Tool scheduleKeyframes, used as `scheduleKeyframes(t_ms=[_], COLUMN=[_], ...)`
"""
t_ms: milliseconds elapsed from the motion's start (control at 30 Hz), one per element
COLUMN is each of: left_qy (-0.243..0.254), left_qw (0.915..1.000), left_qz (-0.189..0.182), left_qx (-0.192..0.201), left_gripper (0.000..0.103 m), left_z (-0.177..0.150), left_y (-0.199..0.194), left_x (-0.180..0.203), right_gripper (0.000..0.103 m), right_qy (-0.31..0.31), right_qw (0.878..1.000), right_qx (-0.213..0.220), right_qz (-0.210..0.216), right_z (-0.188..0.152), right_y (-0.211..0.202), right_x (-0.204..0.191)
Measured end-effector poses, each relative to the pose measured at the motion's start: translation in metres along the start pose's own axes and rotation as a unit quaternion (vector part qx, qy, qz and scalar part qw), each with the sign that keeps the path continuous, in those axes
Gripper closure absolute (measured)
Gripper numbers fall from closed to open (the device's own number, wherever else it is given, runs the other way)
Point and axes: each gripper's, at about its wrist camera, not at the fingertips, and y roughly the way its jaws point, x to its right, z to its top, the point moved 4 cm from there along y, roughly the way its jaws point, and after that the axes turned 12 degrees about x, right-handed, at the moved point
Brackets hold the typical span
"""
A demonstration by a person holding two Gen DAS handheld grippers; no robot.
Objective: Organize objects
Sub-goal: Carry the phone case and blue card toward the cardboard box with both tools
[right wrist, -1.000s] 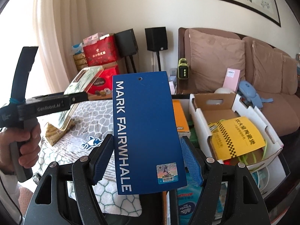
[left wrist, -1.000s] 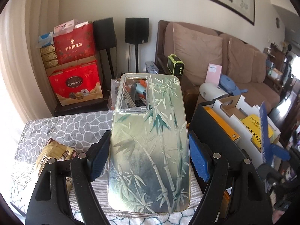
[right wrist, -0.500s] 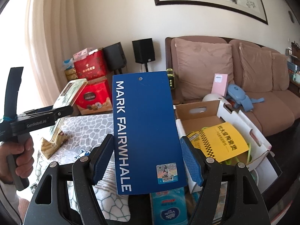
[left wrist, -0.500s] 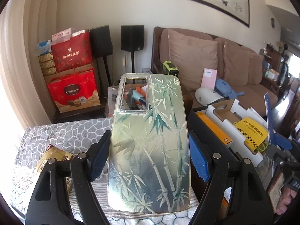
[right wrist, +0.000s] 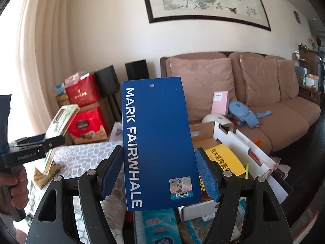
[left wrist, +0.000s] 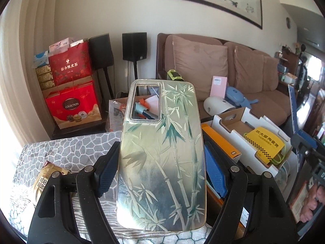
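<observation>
Both your grippers have swung toward the sofa.
Left gripper clamps the bamboo phone case; right gripper clamps the blue tag.

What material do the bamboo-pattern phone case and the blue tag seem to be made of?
Phone case: probably plastic with a glossy, metallic-looking printed back; it reflects light, and its rim around the camera cutout looks clear. Blue tag: probably stiff card with a matte finish; it is thin and flat, with a punched hole, white lettering and a small sticker.

Patterned cloth mostly bare, snack packet at left; white cardboard box crowds right side
</observation>
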Motion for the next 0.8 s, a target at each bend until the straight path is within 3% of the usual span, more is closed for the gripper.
scheduleKeyframes(t_ms=[300, 800], left_qy=[0.007, 0.019], left_qw=[0.9999, 0.9926], left_qz=[-0.008, -0.088], left_qx=[0.009, 0.081], left_gripper=[0.027, 0.027], left_z=[-0.003, 0.006], left_y=[-0.001, -0.022], left_x=[0.011, 0.06], right_gripper=[0.03, 0.03], right_qy=[0.031, 0.036], right_qw=[0.999, 0.995], right_qx=[0.027, 0.071], right_qz=[-0.029, -0.068], right_z=[-0.004, 0.0], right_y=[0.002, -0.009], right_x=[0.024, 0.045])
